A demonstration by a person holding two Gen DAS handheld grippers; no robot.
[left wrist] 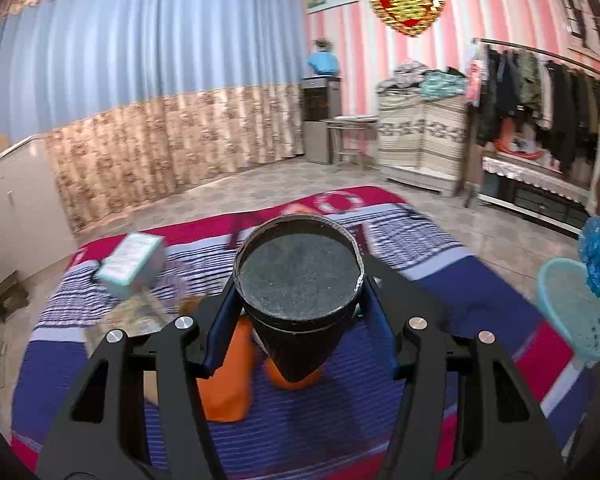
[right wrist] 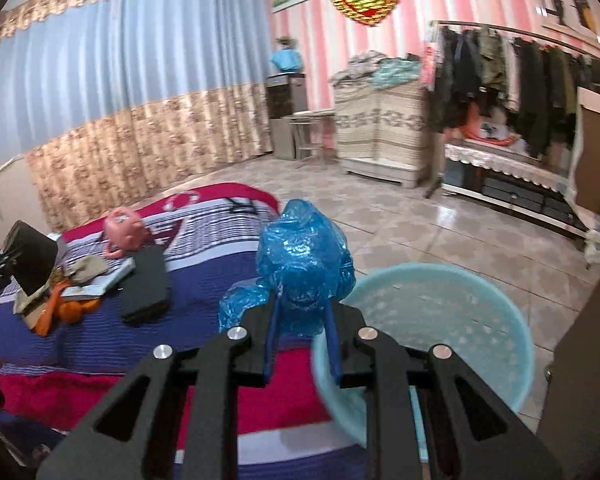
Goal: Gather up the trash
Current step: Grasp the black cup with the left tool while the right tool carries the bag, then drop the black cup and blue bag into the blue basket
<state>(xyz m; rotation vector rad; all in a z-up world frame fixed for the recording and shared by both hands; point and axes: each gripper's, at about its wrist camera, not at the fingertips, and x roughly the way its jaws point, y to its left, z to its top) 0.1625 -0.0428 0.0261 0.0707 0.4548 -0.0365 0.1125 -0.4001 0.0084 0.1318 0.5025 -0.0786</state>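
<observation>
Fingers come first, nearest to us: our left gripper (left wrist: 300,300) is clamped on one black paper cup (left wrist: 300,280), held upside down with its base toward the camera, and our right gripper (right wrist: 302,316) has its fingers drawn narrow on one crumpled blue plastic bag (right wrist: 304,264). Both pieces of trash are lifted above the striped bed cover (right wrist: 204,280). Just right of the bag, near the bed's edge, stands one pale blue basket (right wrist: 516,320), and what we can see of its inside looks empty, so we judge that nothing has been dropped in yet. We reckon the job is in its early middle: two items are in hand, none is binned. Farther left on the bed lie things we must still sort: one black flat case (right wrist: 146,292), one orange wrapper heap (right wrist: 68,304) with papers, one pale green box (left wrist: 132,260), and one pink toy (right wrist: 126,232). Beyond, across the tiled floor, stands one clothes rack (right wrist: 520,76).
</observation>
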